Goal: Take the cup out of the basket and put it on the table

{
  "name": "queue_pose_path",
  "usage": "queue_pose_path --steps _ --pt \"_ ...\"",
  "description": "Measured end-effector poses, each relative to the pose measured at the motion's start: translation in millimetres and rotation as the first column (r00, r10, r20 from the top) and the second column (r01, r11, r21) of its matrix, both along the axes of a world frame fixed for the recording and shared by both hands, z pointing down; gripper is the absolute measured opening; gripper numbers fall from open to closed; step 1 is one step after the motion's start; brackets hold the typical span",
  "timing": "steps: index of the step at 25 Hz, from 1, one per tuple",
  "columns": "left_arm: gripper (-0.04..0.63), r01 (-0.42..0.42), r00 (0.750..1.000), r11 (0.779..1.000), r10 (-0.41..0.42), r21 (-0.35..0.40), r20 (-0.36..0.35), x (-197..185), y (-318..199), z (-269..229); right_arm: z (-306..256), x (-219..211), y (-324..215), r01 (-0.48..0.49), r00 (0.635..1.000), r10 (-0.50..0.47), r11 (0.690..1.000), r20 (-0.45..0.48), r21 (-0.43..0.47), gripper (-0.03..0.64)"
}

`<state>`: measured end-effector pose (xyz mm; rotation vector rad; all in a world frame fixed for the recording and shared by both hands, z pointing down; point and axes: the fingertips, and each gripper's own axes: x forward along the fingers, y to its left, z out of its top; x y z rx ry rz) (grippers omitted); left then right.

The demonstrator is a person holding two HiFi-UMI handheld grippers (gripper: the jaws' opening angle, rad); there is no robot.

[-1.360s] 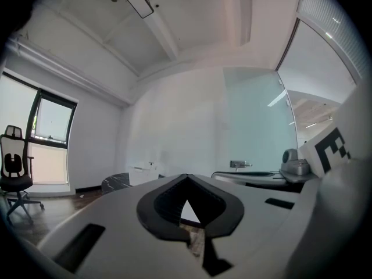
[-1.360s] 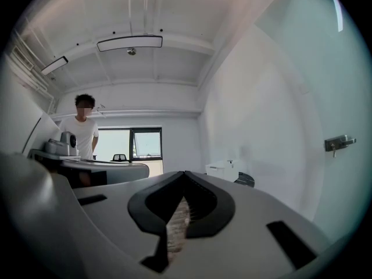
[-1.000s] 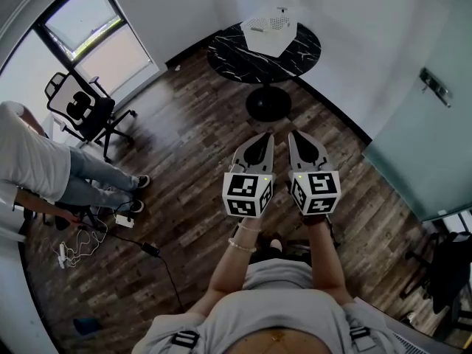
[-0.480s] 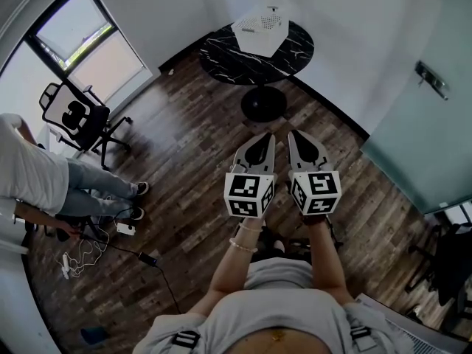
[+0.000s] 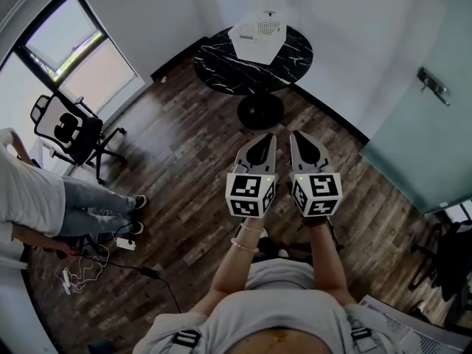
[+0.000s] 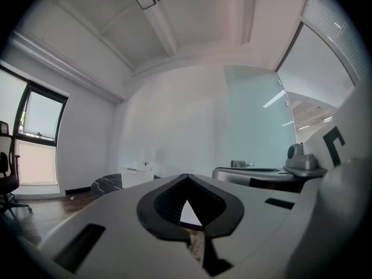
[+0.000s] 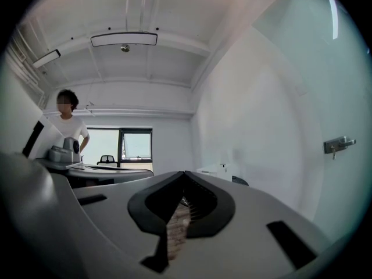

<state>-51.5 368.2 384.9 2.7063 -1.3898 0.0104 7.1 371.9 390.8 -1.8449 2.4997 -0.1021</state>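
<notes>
Head view: left hand-held gripper (image 5: 269,136) and right hand-held gripper (image 5: 293,134) are held side by side above the dark wood plank floor (image 5: 184,146), both pointing toward the round black marble-top counter (image 5: 221,66). A white perforated plastic basket (image 5: 257,31) sits on the counter's far edge, well apart from both grippers. The cup can't be made out from here. A black mesh office chair (image 5: 65,126) and a person in white shirt and jeans (image 5: 33,194) are at the left.

Left gripper view: left hand-held gripper (image 6: 186,177) is clenched, jaw tips meeting, nothing between them. The counter (image 6: 106,183) and basket (image 6: 137,174) are small and far off at left-centre, by the white wall.

Right gripper view: right hand-held gripper (image 7: 185,174) is clenched too, tips together and empty. The basket (image 7: 210,171) is just past the tips, distant, with the counter edge (image 7: 240,181) beside it. The person (image 7: 70,127) stands at the left, with the chair (image 7: 106,158) by the window.
</notes>
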Motion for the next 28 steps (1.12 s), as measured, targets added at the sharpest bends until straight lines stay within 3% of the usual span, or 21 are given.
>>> queue_pose_path --steps 11,28 --pt "0.006 -0.039 0.999 0.999 0.039 0.000 -0.003 -31.9 -65.7 6.5 8.5 -31.7 -64.8 -0.049 0.999 0.049 0.999 0.007 -0.007 0.009" --pt "0.006 -0.028 1.000 0.999 0.028 -0.034 -0.003 -74.0 -102.6 17.5 19.1 -71.2 -106.1 -0.035 0.999 0.035 0.999 -0.005 -0.024 0.009"
